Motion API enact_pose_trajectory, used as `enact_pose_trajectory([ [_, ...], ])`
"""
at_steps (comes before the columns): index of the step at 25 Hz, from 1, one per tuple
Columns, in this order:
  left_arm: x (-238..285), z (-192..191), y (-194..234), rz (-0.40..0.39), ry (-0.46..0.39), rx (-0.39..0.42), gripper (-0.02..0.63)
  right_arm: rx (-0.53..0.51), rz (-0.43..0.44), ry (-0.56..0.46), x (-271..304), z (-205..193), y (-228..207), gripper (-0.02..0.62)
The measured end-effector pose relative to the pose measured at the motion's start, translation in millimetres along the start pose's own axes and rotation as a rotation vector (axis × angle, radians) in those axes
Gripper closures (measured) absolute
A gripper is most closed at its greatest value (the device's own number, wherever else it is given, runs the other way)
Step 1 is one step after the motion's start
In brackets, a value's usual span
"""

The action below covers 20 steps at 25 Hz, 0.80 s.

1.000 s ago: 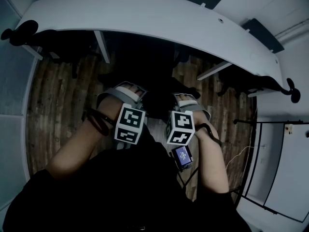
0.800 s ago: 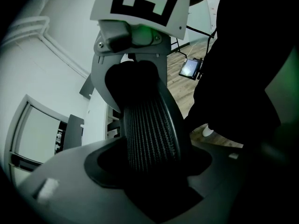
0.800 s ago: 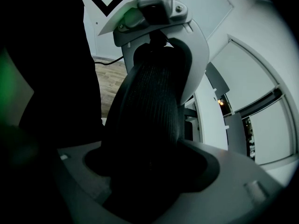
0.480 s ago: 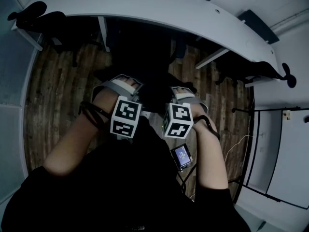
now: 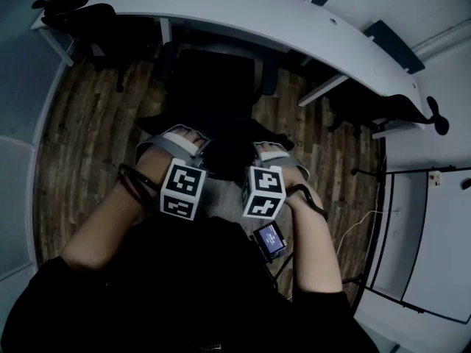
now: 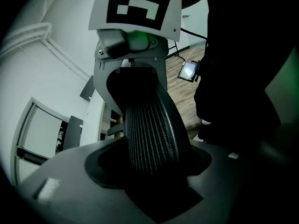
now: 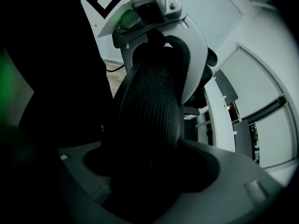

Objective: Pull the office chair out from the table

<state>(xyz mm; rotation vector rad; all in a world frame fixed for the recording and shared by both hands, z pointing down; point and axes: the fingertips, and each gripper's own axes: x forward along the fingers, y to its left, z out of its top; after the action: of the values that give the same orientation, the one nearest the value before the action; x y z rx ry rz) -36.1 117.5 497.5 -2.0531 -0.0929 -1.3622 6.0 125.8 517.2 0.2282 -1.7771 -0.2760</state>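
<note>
Head view: black office chair (image 5: pixel 213 79) stands on the wooden floor (image 5: pixel 88 123), its seat close to the near edge of the white table (image 5: pixel 243 9) and its backrest toward the person. Left gripper (image 5: pixel 179 140) and right gripper (image 5: pixel 271 153) sit side by side on the backrest top.

Left gripper view: jaws clamped on the ribbed backrest rim. The rim runs on to the other gripper, which also grips it.

Right gripper view: jaws closed on the same rim. The table is at the far right.

Black office chair (image 5: pixel 213 79), near white worktop (image 5: pixel 243 9) edge; left claw (image 5: pixel 175 143) and right claw (image 5: pixel 274 154) at its backrest; wooden floor (image 5: pixel 81 138).
</note>
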Motion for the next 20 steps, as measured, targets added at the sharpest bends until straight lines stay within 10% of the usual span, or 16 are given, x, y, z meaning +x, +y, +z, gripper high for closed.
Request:
enact_pose_trajectory([
  [20, -66, 86, -139, 0.118, -0.048, 0.021, 0.327, -0.041, 0.012, -0.010, -50, 32, 162, 0.236],
])
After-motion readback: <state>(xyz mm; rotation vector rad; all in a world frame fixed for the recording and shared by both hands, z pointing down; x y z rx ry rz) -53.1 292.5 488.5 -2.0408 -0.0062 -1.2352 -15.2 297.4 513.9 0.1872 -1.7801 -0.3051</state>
